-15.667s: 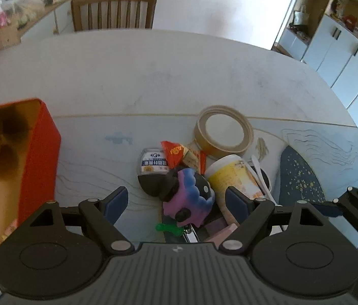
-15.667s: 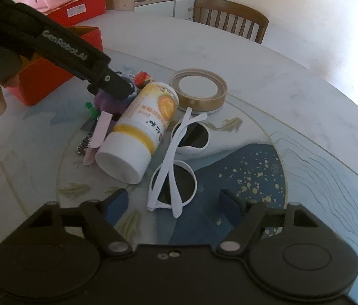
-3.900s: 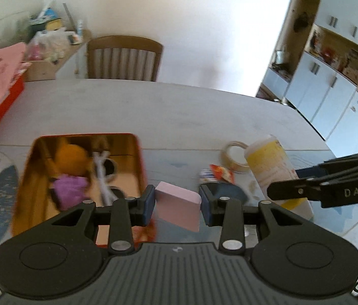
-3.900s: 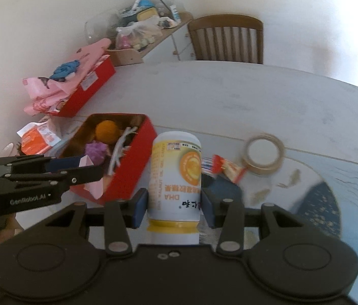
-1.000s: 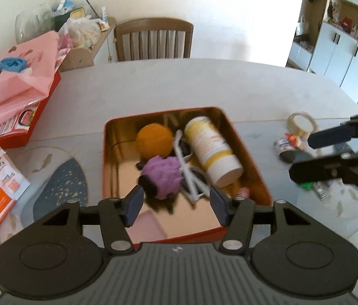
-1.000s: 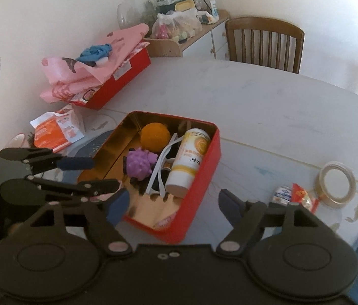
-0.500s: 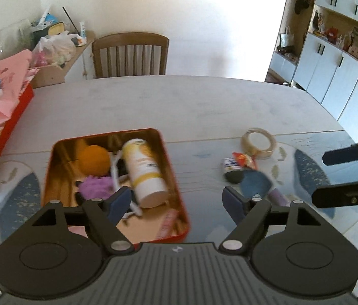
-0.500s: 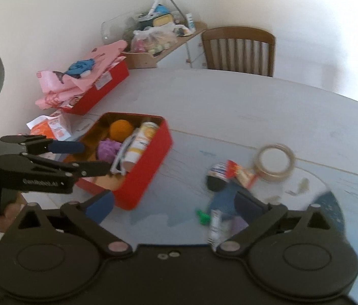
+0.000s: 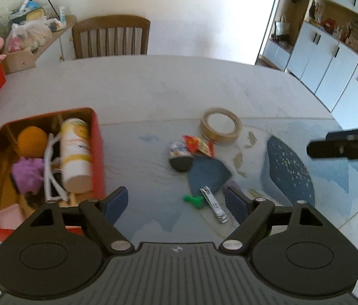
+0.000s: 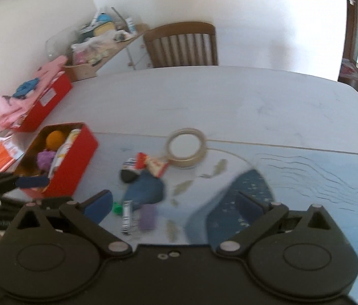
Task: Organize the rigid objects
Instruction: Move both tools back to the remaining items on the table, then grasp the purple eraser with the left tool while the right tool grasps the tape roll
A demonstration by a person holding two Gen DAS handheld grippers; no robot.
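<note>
The red tin [image 9: 98, 137] stands at the left and holds a white and yellow bottle [image 9: 74, 152], white sunglasses [image 9: 49, 167], an orange ball [image 9: 31, 137], a purple toy [image 9: 27, 171] and a pink block [image 9: 10, 214]. My left gripper [image 9: 177, 202] hangs above the table with its jaws opening and nothing between them. Just ahead lie a nail clipper [image 9: 214, 204], a green piece [image 9: 194, 199], a blue object [image 9: 208, 175], a red packet [image 9: 199, 145] and a tape roll [image 9: 220, 125]. My right gripper [image 10: 175, 204] is open and empty over the same pile, near a purple block [image 10: 148, 216].
A wooden chair [image 9: 110, 38] stands at the table's far side. A second red box [image 10: 41, 101] with pink cloth and an orange packet [image 10: 4, 152] lie at the left. White cabinets [image 9: 331, 58] line the right wall. The right gripper's fingers [image 9: 344, 147] reach in from the right.
Both grippers have swung away from the red tin toward the loose pile on the right. Both sets of jaws stand wider than a second ago.
</note>
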